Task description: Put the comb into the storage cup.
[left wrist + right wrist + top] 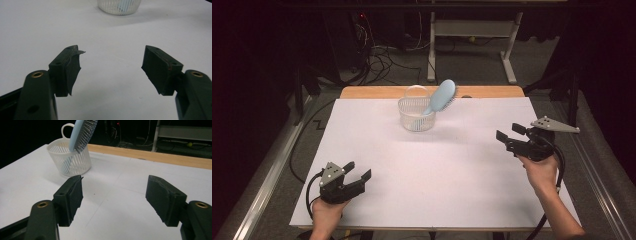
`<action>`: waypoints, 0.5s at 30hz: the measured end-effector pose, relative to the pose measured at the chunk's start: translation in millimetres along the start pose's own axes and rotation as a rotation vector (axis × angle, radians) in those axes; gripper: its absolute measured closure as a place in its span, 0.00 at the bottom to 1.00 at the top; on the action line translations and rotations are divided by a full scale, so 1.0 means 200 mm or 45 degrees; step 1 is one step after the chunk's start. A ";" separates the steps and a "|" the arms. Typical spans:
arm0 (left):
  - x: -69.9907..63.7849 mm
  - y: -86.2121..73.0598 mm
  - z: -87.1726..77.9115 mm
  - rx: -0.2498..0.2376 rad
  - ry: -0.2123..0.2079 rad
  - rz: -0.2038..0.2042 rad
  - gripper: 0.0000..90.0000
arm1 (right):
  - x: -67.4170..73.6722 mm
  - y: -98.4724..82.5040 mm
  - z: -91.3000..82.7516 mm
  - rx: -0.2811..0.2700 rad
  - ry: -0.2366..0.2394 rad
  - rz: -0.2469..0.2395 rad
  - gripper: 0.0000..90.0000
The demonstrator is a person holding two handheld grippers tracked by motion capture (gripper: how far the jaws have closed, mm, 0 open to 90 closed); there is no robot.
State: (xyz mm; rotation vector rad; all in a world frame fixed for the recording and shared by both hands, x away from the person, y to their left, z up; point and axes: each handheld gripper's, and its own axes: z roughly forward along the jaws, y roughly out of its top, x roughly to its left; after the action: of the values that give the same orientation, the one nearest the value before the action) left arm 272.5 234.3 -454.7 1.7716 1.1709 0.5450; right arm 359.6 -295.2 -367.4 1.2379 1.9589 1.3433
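A light blue hairbrush (441, 96) stands tilted in a small white slatted basket (416, 115) at the far middle of the white table. In the right gripper view the hairbrush (81, 133) leans out of the basket (71, 160), bristles facing right. My left gripper (360, 171) rests near the front left corner, open, with nothing between its jaws; the basket's base (119, 7) lies far ahead of it. My right gripper (508, 132) hovers at the right side, open and empty, pointing left toward the basket.
The white table top (427, 165) has a wooden strip (362, 92) along its far edge. Cables (382, 60) and a metal frame (472, 30) stand on the floor behind. A metal rail (262, 185) runs along the left side.
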 end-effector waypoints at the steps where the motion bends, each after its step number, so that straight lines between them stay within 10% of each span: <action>1: 0.00 0.00 0.00 0.000 0.000 0.000 0.34 | 0.00 0.00 -0.01 -0.002 -0.001 0.000 0.34; 15: 0.00 0.00 0.00 -0.002 0.000 -0.009 0.34 | -0.02 -0.13 -0.09 -0.019 -0.037 0.008 0.26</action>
State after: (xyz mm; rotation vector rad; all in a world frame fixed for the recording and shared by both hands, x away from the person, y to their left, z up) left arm 273.1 234.4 -455.0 1.7655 1.1765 0.5418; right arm 337.4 -309.6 -383.1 1.2503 1.9234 1.3336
